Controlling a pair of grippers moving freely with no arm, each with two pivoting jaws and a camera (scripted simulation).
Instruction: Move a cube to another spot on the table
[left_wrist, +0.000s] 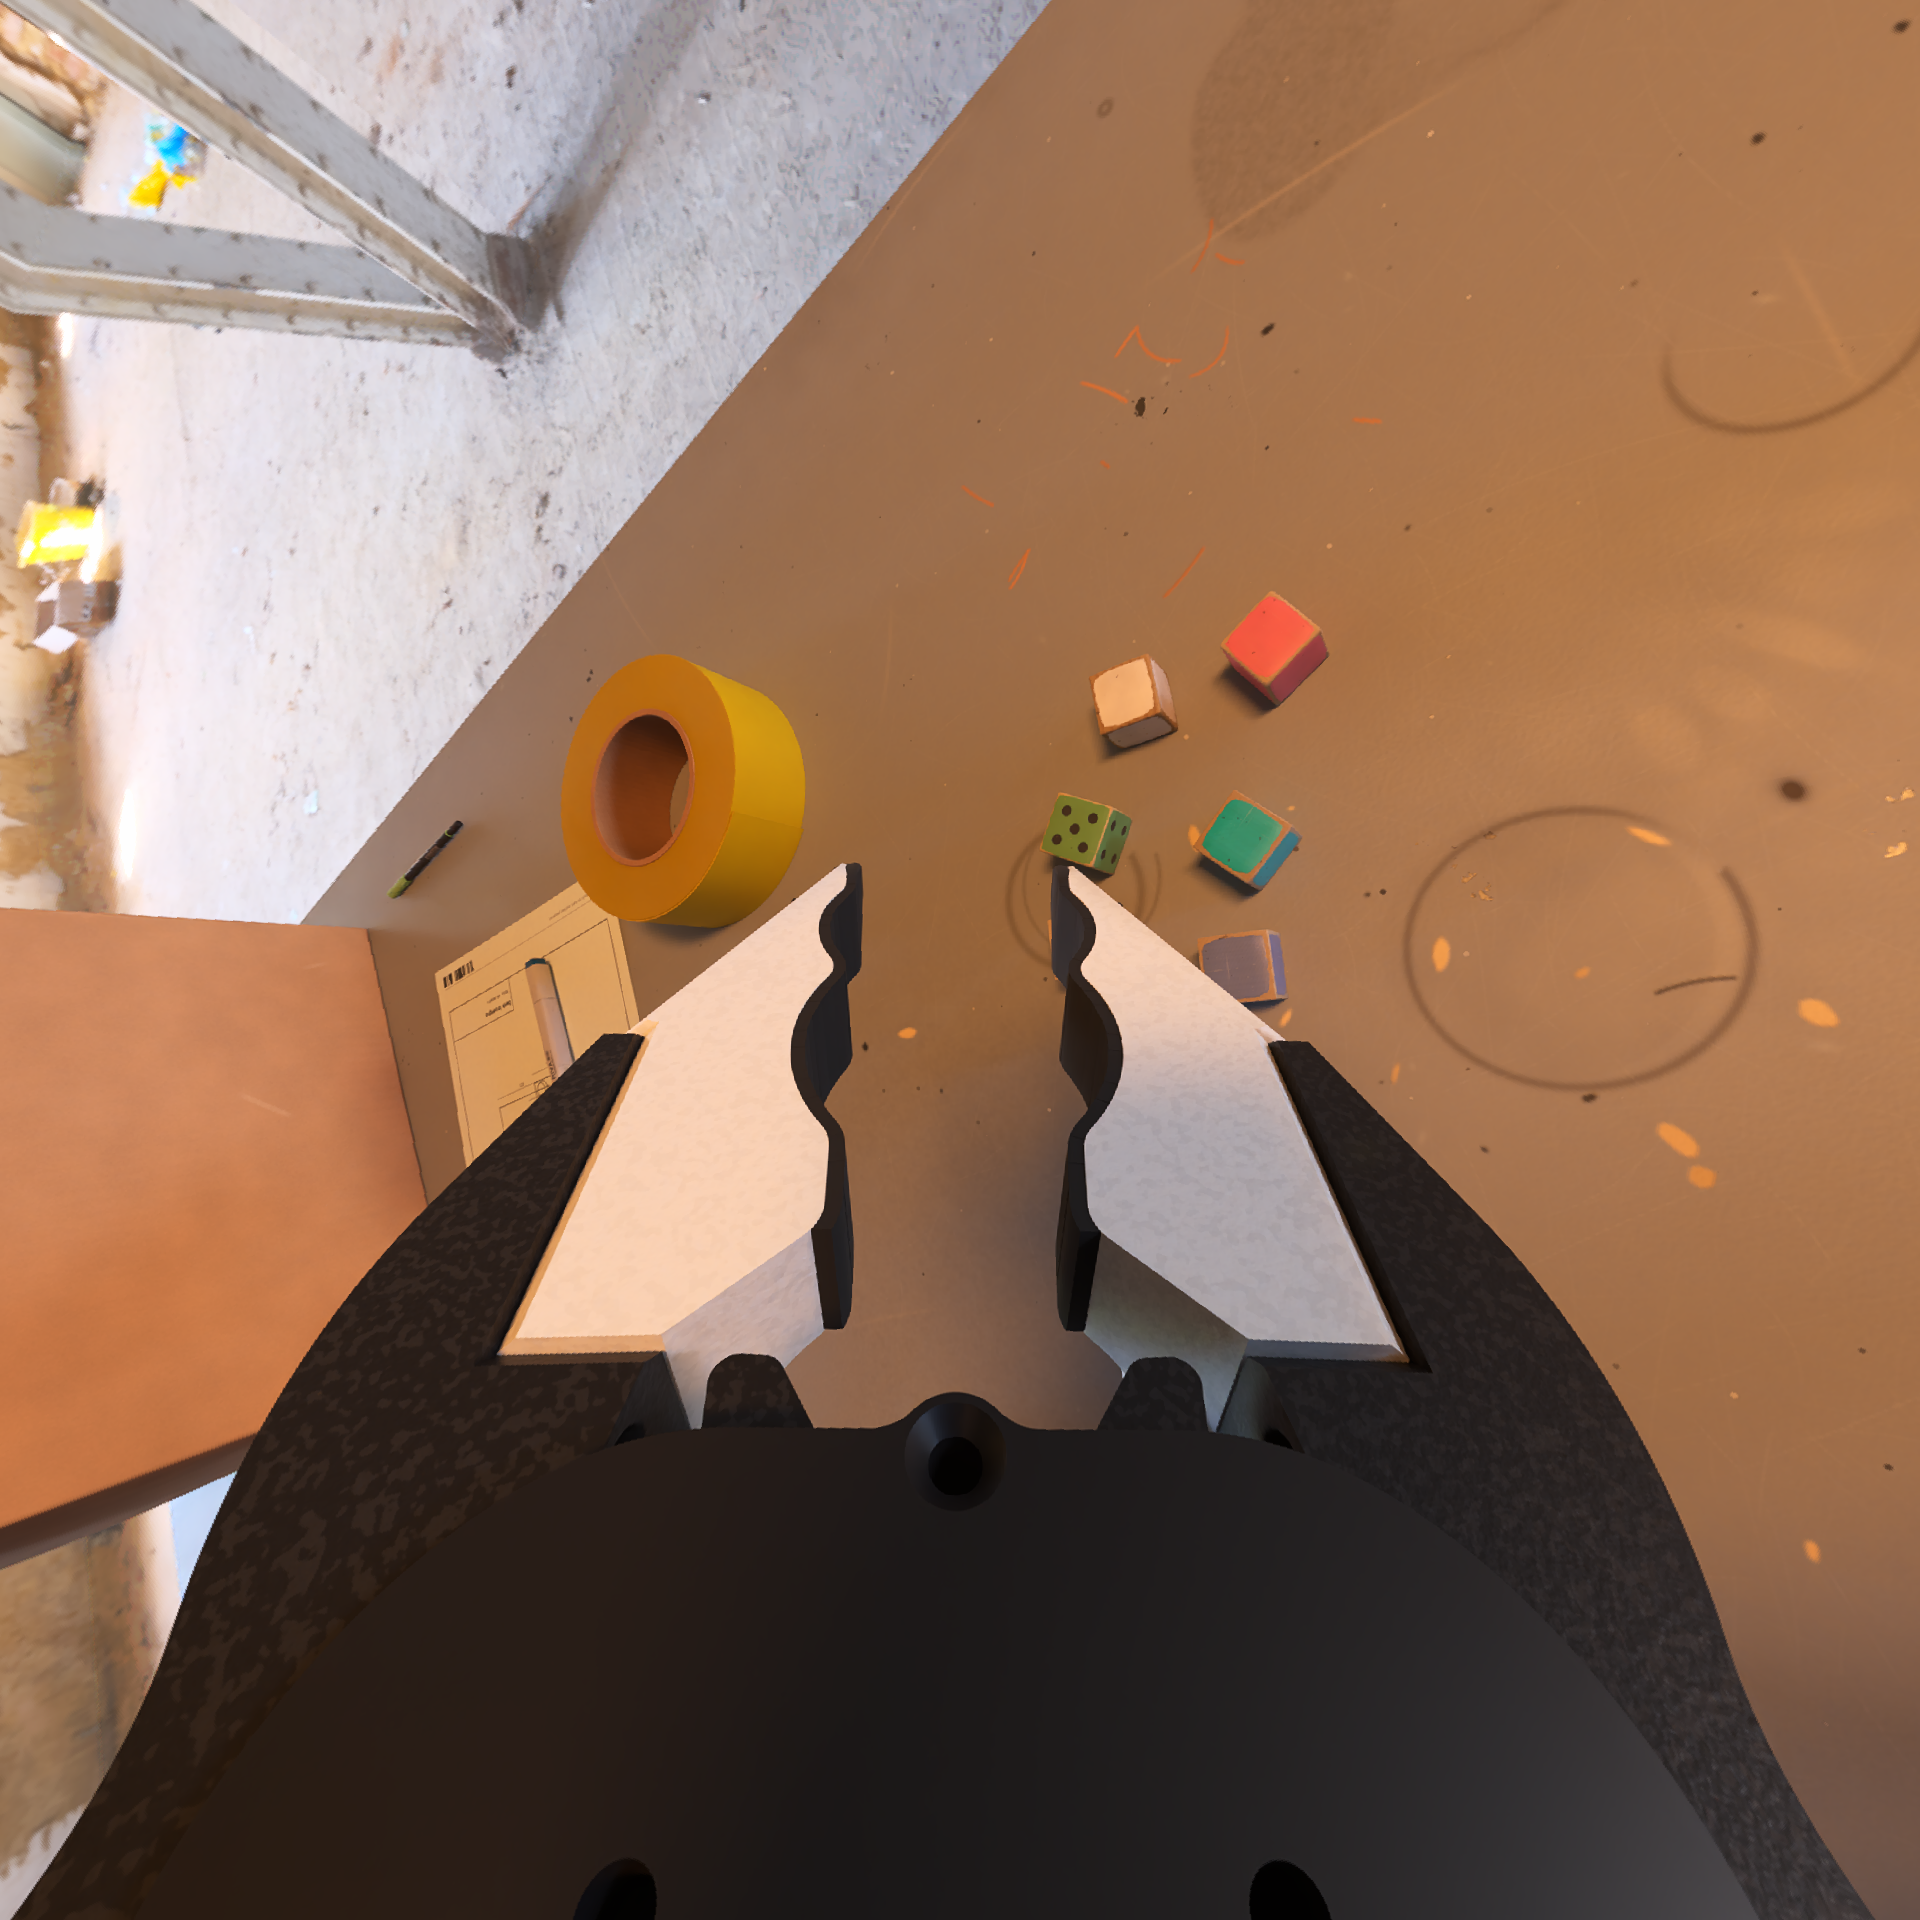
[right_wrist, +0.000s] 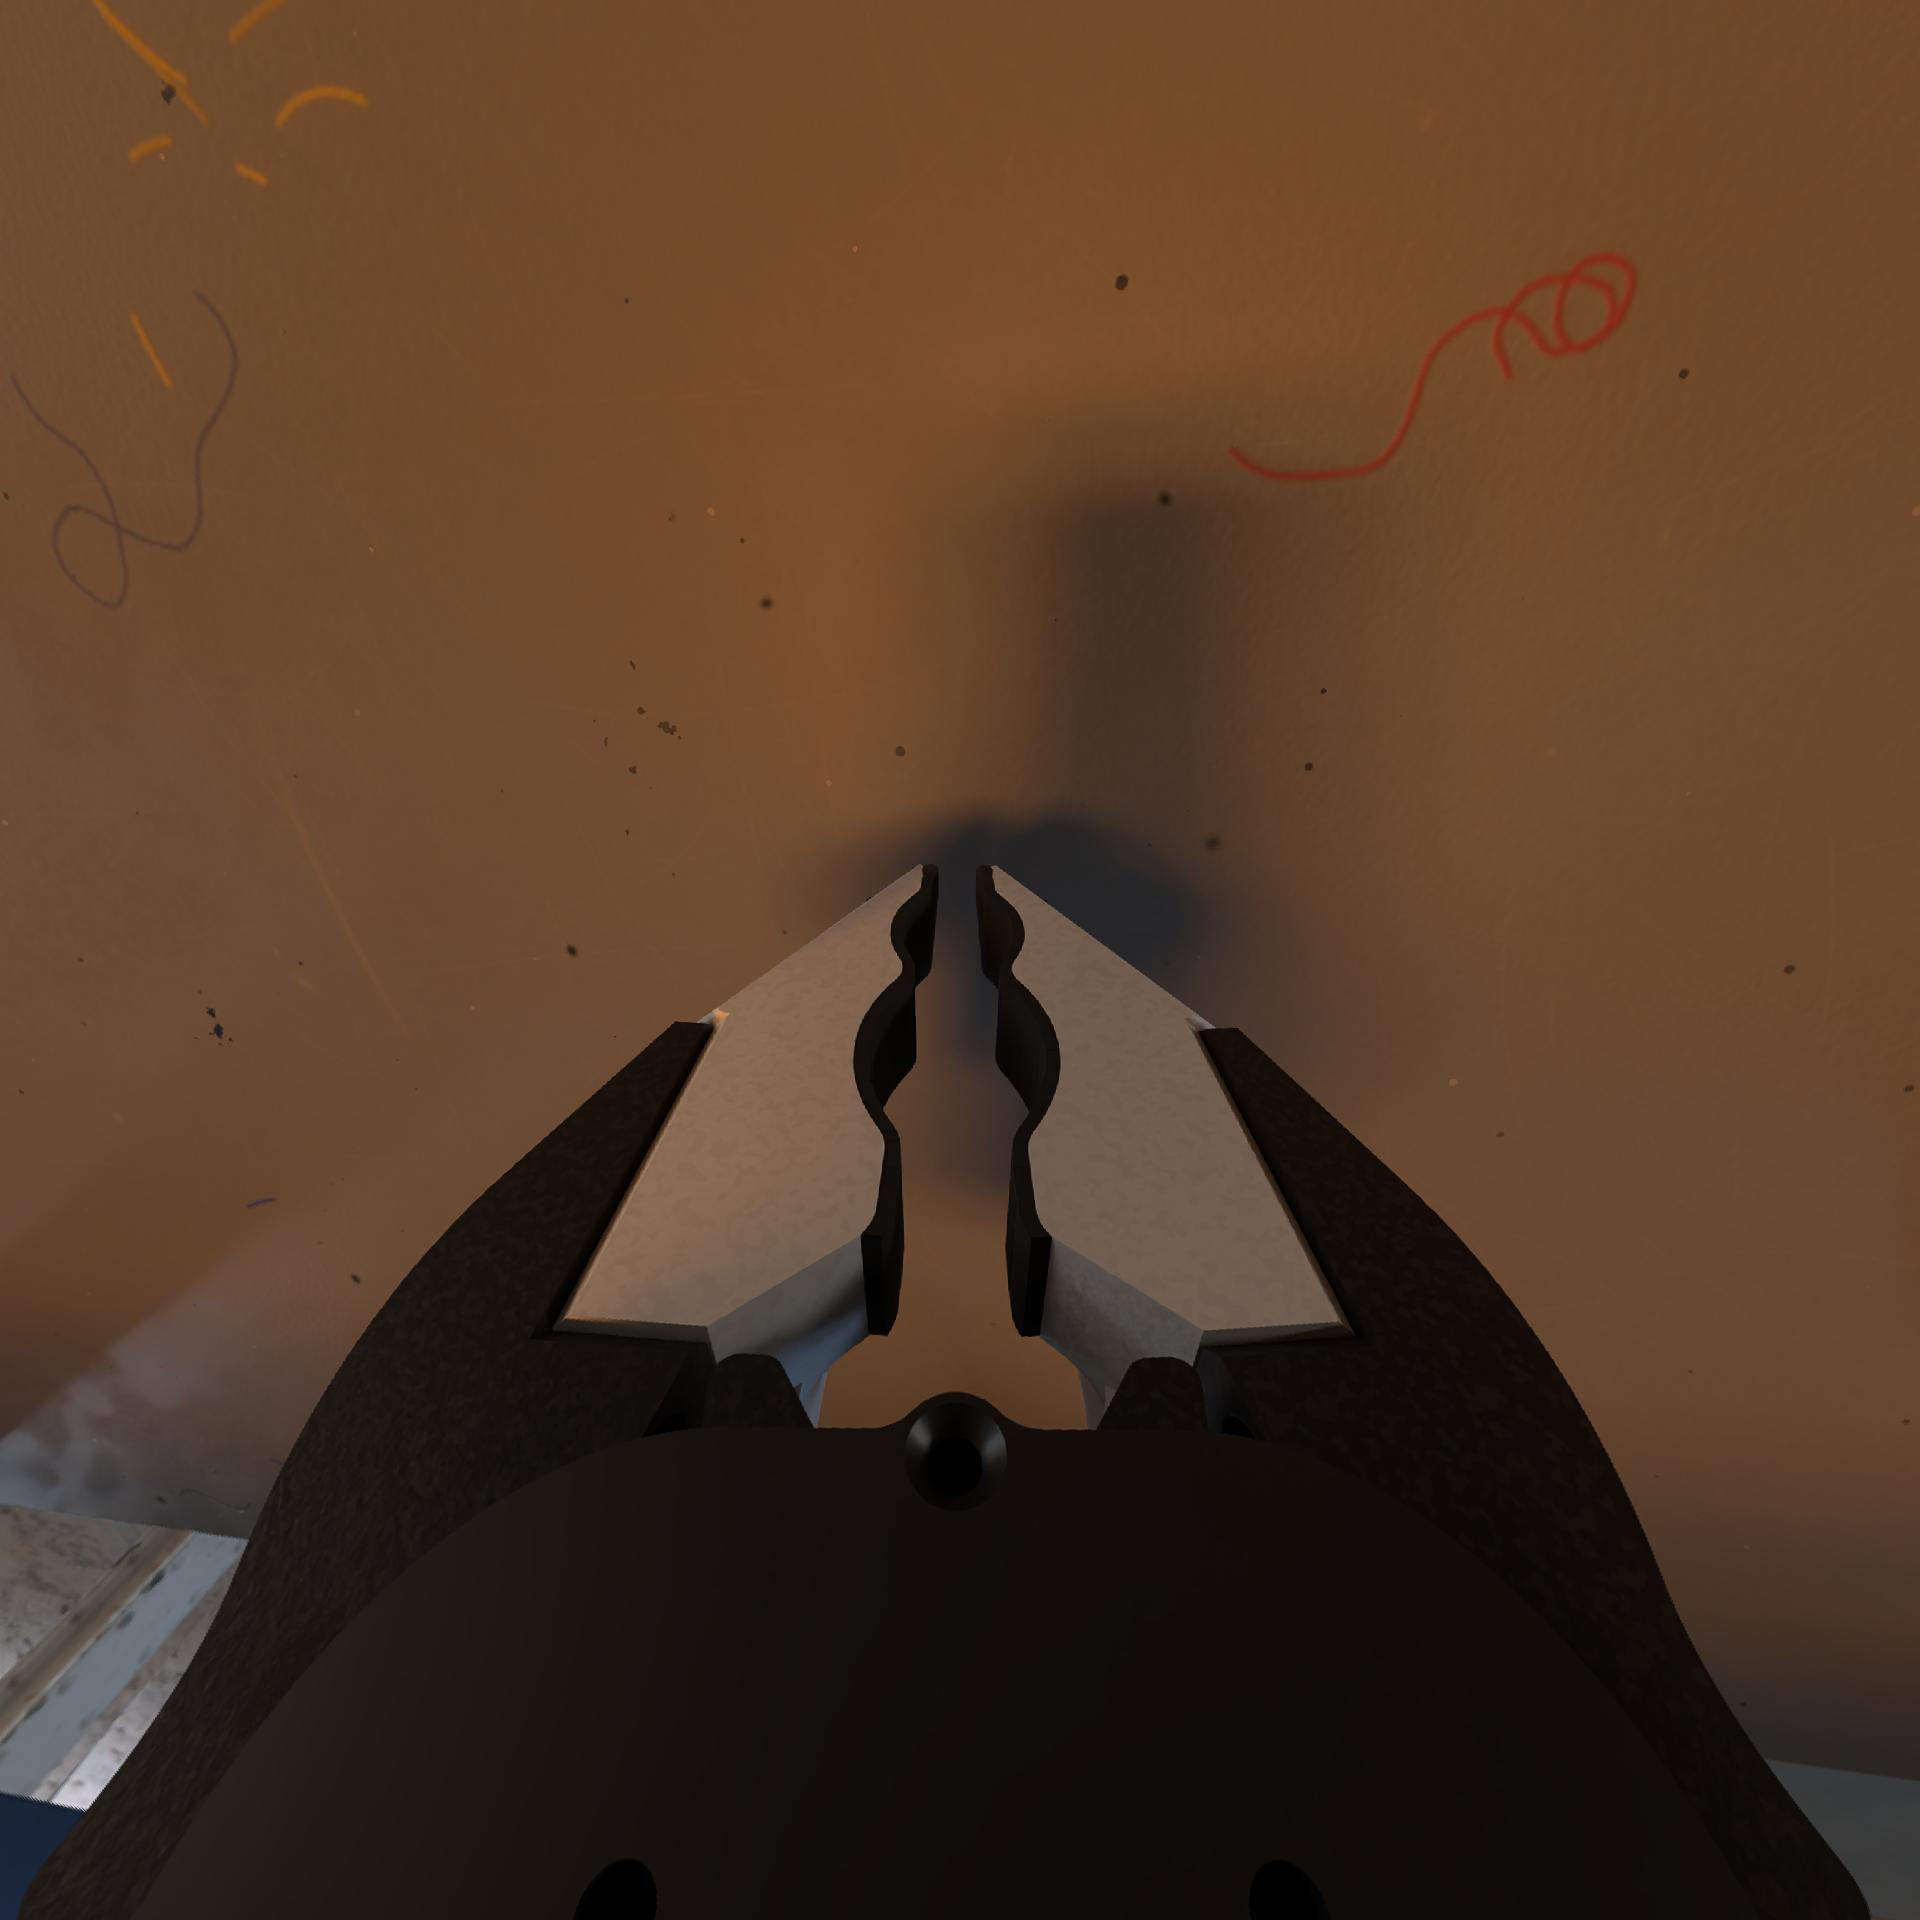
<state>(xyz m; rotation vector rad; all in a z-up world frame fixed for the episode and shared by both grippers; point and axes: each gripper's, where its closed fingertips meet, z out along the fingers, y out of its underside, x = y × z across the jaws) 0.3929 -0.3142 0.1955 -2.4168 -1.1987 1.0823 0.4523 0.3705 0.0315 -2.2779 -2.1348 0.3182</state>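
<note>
Cubes lie in a loose group on the brown table (left_wrist: 1507, 582), and in the left wrist view there are five of them. From the tips of the left gripper (left_wrist: 956, 894), the green cube with dark dots (left_wrist: 1087, 832) is at about 1 o'clock and the nearest one. The teal cube (left_wrist: 1247, 840) is at 2 o'clock, the white cube (left_wrist: 1132, 701) and the red cube (left_wrist: 1274, 646) are farther, between 1 and 2 o'clock. A purple cube (left_wrist: 1243, 966) sits at 3 o'clock, partly hidden behind the gripper's right finger. None of them touch each other. The left gripper has its jaws spread wide and holds nothing; it hovers above the table. At 10 o'clock stands a roll of yellow tape (left_wrist: 681, 790), and at 8 o'clock a sheet of paper (left_wrist: 520, 1029) with a marker (left_wrist: 549, 1013) on it.

In the right wrist view, the right gripper (right_wrist: 956, 873) has its jaws almost together, with only a thin gap and nothing between them. It points at bare table; no cube is visible here.

I judge the cubes to be light, stiff blocks with flat faces, probably not fragile. The best hold is on two opposite flat sides, near the middle of the height, with the fingers square to these faces. A grip on corners could let the cube twist out.
</note>
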